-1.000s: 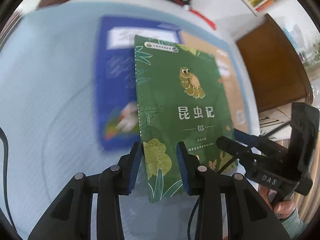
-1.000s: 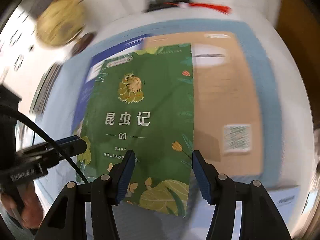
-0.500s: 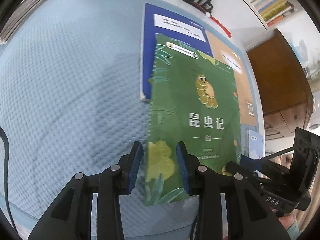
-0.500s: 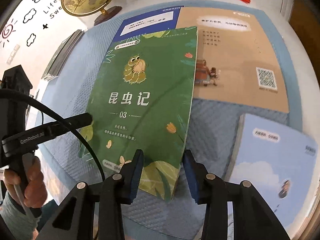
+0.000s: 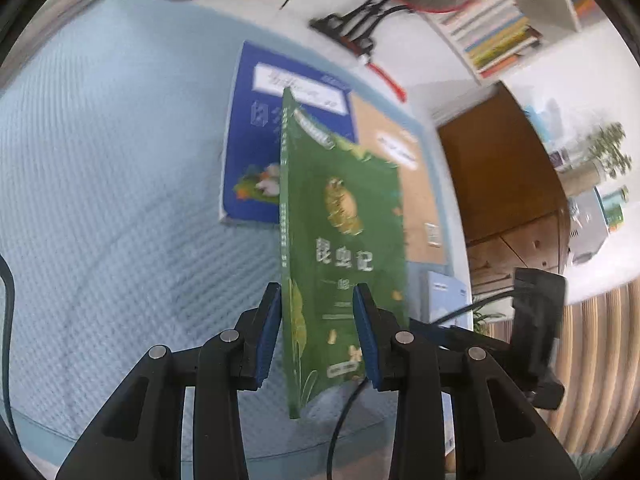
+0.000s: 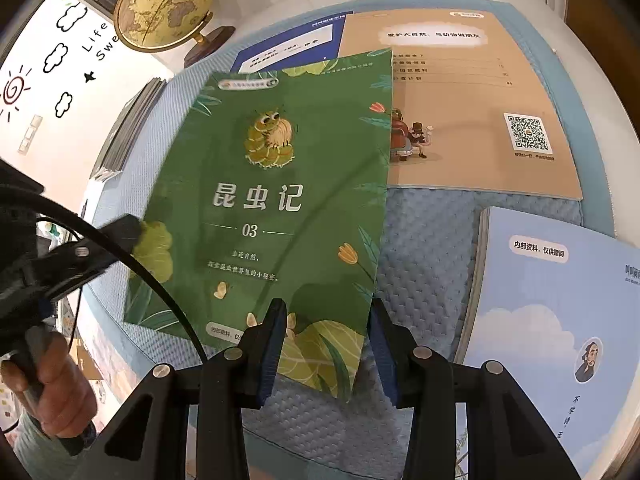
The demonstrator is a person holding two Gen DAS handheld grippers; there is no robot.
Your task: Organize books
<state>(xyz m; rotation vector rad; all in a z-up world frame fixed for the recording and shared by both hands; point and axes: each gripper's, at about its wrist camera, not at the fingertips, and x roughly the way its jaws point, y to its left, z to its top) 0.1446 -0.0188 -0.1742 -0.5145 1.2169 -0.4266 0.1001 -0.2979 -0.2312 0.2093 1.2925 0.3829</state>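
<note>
Green book (image 5: 344, 240): in the left wrist view it is standing lifted off the blue mat (image 5: 100, 200), tilted up on its spine side, cover facing right.
Left gripper (image 5: 316, 328): its two blue pads are sitting either side of the book's lower spine corner; the left pad is touching the spine, the right pad is lying over the cover, so it appears to be gripping the book, though blur is leaving the contact uncertain.
Books behind: a dark blue book (image 5: 280, 120) and a tan book (image 5: 400, 168) are lying flat on the mat beyond the green one.
Right wrist view: the green book (image 6: 272, 200) is hanging over the mat, overlapping the dark blue book (image 6: 288, 48) and the tan book (image 6: 472, 112); a pale blue book (image 6: 552, 320) is lying to the right.
Right gripper (image 6: 328, 348): its jaws are straddling the lower free corner, a gap showing beside the right pad, so it is standing open and holding nothing.
Left gripper from the right (image 6: 100, 248): it is reaching in at the book's left edge.
Doing the step well: the thin book is likely flexing, so the right gripper should probably be closing on the corner before the book travels, both hands keeping it level.
</note>
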